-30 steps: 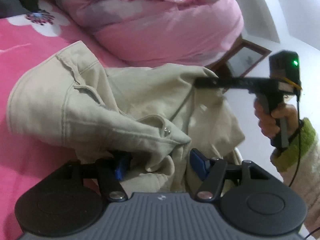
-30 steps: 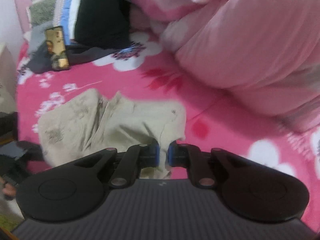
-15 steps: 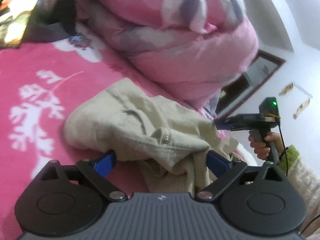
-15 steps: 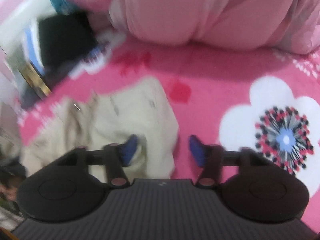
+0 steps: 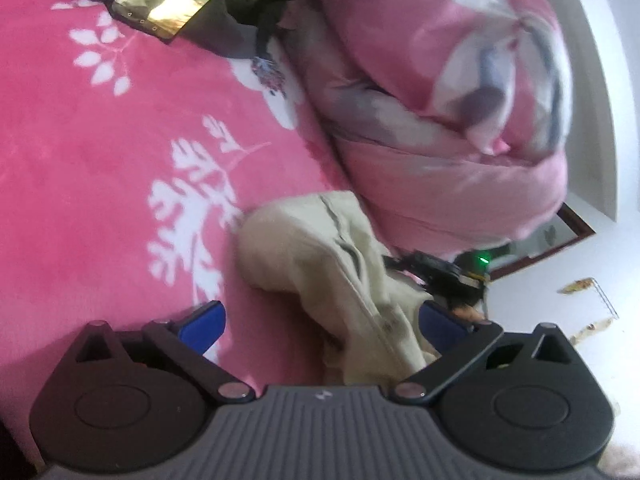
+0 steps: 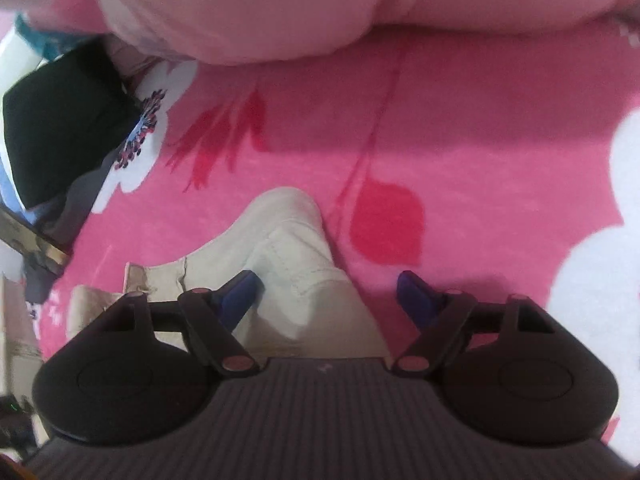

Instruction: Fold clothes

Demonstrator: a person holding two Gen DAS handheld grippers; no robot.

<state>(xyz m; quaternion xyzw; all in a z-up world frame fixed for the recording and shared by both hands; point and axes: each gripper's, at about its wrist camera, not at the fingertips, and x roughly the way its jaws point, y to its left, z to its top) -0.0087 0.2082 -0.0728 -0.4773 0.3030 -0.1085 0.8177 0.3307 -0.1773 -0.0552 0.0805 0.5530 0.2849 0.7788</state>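
Observation:
A beige pair of trousers (image 5: pixel 320 256) lies bunched on the pink flowered bedspread (image 5: pixel 100 168). In the left wrist view my left gripper (image 5: pixel 320 320) is open, its blue pads wide apart, with the cloth lying loose between them. The right gripper shows beyond the cloth in that view (image 5: pixel 440 272), held by a hand. In the right wrist view my right gripper (image 6: pixel 326 292) is open above the trousers (image 6: pixel 288 248), whose folded end points away from me; nothing is gripped.
A large pink duvet (image 5: pixel 440 100) is piled at the back of the bed, close behind the trousers. A dark garment (image 6: pixel 68 128) and a phone-like screen (image 5: pixel 176 4) lie at the far left. A wall and a framed mirror (image 5: pixel 560 240) stand to the right.
Both grippers let go of the trousers and opened wide. The cloth dropped onto the bed. Both grippers tilted and drew back; the right one swung toward the duvet.

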